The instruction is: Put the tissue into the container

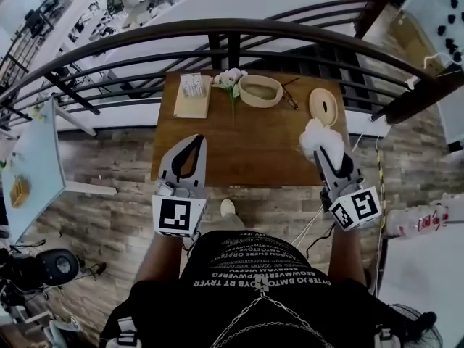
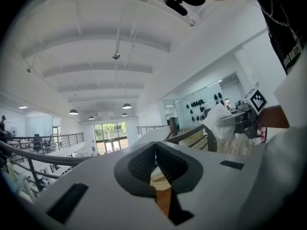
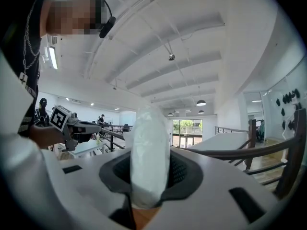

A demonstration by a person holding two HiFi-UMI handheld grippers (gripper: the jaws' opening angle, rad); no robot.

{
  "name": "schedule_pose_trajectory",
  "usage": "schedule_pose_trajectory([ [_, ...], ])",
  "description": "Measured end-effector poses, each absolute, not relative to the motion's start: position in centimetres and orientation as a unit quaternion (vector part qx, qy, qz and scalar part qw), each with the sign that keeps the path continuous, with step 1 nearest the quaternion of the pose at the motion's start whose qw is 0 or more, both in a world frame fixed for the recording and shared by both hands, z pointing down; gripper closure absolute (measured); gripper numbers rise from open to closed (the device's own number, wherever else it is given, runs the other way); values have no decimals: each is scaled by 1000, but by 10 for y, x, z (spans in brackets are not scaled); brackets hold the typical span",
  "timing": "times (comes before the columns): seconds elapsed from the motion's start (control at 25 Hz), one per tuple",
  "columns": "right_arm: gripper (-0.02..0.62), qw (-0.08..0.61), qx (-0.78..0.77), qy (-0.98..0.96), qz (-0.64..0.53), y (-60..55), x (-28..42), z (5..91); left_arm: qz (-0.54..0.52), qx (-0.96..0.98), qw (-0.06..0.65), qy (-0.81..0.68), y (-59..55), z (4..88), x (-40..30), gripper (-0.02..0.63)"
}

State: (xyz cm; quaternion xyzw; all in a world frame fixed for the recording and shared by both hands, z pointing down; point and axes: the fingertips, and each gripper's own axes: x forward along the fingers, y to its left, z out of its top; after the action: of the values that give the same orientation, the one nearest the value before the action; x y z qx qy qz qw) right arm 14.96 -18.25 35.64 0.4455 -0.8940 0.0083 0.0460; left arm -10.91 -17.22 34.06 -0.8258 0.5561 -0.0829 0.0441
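Note:
A crumpled white tissue (image 1: pixel 320 136) is pinched in my right gripper (image 1: pixel 324 151), held above the right part of the wooden table (image 1: pixel 261 151). In the right gripper view the tissue (image 3: pixel 149 152) fills the gap between the jaws of that gripper (image 3: pixel 149 171). The oval woven container (image 1: pixel 260 90) stands open at the table's far side, its flat lid (image 1: pixel 323 106) lying to its right. My left gripper (image 1: pixel 197 139) hovers over the table's left front, shut with nothing in it; in the left gripper view its pads (image 2: pixel 144 164) meet at the tips, so the left gripper (image 2: pixel 155 147) is shut.
A tissue box (image 1: pixel 192 95) lies at the far left of the table, a small bunch of flowers (image 1: pixel 230 78) beside the container. A dark metal railing (image 1: pixel 217 31) curves behind the table. A pale desk (image 1: pixel 32 165) stands to the left.

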Motion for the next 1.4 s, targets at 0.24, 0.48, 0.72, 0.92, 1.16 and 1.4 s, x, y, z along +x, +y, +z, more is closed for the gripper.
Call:
schedule_pose_trajectory([
  [0.24, 472, 45, 466, -883, 0, -225, 135, 342, -74, -841, 47, 534, -224, 336, -119, 577],
  [0.48, 472, 45, 487, -872, -2, -247, 131, 342, -77, -857, 57, 506, -261, 339, -117, 577],
  [0.72, 472, 52, 496, -867, 2, -275, 133, 347, -80, -866, 39, 492, -291, 355, -108, 577],
  [0.92, 472, 52, 488, -871, 18, -314, 142, 362, -83, -862, 33, 499, -322, 363, -99, 577],
  [1.16, 473, 63, 462, -884, 46, -369, 143, 393, -92, -851, 15, 516, -359, 371, -96, 577],
  [1.4, 474, 118, 432, -888, 108, -441, 140, 482, -106, -834, 4, 541, -386, 386, -99, 577],
])
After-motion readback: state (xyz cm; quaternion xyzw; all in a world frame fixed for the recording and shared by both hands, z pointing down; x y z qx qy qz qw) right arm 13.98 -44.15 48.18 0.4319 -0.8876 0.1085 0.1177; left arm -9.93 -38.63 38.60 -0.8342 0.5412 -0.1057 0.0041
